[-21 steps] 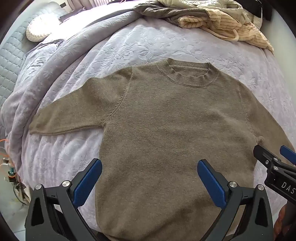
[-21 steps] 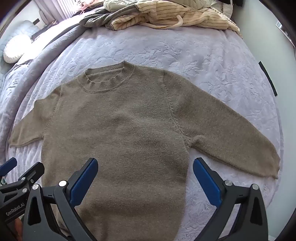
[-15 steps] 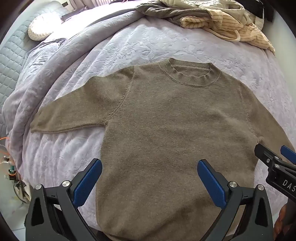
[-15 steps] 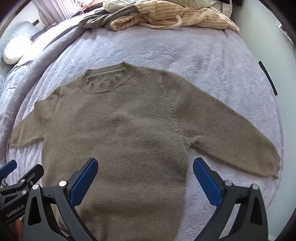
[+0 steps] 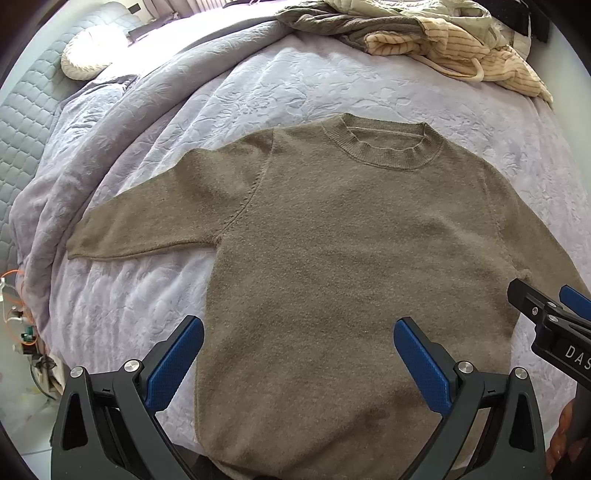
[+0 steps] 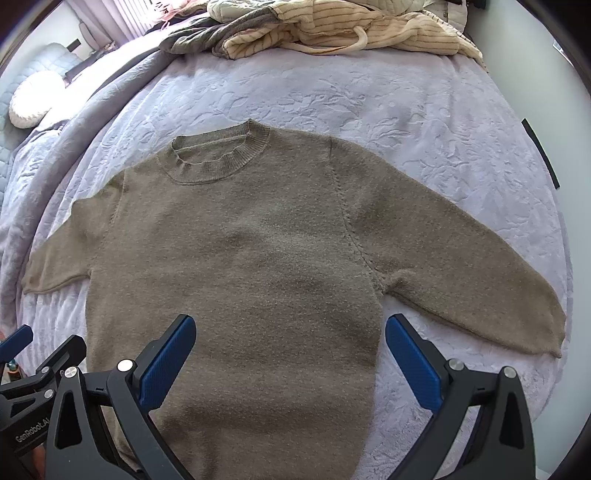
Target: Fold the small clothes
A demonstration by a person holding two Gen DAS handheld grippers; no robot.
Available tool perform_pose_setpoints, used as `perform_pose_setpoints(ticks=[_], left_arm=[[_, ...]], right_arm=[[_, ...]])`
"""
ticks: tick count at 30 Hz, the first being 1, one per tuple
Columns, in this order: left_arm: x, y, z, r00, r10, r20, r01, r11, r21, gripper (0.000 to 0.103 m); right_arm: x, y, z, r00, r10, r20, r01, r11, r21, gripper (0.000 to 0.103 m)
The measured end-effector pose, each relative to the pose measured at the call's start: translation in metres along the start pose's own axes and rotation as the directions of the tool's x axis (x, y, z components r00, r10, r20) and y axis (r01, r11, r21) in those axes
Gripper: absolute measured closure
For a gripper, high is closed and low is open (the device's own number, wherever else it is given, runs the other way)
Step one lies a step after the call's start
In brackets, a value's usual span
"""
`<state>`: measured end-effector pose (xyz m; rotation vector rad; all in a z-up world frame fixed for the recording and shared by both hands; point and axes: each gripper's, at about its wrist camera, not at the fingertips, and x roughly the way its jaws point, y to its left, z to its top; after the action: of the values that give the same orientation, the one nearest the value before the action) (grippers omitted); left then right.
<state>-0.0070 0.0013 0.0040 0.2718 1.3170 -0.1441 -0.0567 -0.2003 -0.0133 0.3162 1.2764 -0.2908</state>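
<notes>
I observe an olive-brown knit sweater (image 5: 332, 266) spread flat, front up, on a pale lilac embossed bedspread (image 5: 280, 85), its ribbed collar (image 5: 384, 147) pointing toward the far end of the bed and both sleeves laid out to the sides. In the left wrist view the one sleeve (image 5: 155, 221) runs outward to the left and ends on the spread; in the right wrist view the other sleeve (image 6: 472, 266) slopes down to the right, its cuff close to the bed's edge. My left gripper (image 5: 297, 350) hangs above the lower body of the sweater, pointing steeply down, its blue pads spread wide and nothing caught between them. My right gripper (image 6: 290, 350) stands likewise released over the lower right part of the garment; its left pad is over the knit, its right pad over bare bedspread just past the side seam. Each tool shows at the edge of the other's view, so they sit side by side. A heap of other clothes (image 6: 332, 29), cream-striped and grey, lies at the far end of the bed, well apart from the sweater. A white pillow (image 5: 86, 55) rests at far left.
</notes>
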Motion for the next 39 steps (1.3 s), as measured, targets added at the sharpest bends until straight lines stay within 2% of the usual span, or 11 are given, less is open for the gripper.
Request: perform_pose_setpoints(ticks=[5, 11, 39], left_arm=[[0.000, -0.002, -0.004, 1.000, -0.011, 0.027, 0.011, 1.000, 0.009, 0.000], [-0.001, -0.004, -0.004, 0.999, 0.020, 0.045, -0.021, 1.000, 0.010, 0.000], [0.006, 0.003, -0.005, 1.000, 0.014, 0.003, -0.014, 1.000, -0.024, 0.000]], right_arm=[[0.002, 0.000, 0.000, 1.000, 0.006, -0.004, -0.006, 1.000, -0.001, 0.001], [0.003, -0.001, 0.001, 1.000, 0.014, -0.006, -0.014, 1.000, 0.001, 0.001], [0.011, 0.004, 0.004, 1.000, 0.009, -0.025, -0.009, 1.000, -0.017, 0.001]])
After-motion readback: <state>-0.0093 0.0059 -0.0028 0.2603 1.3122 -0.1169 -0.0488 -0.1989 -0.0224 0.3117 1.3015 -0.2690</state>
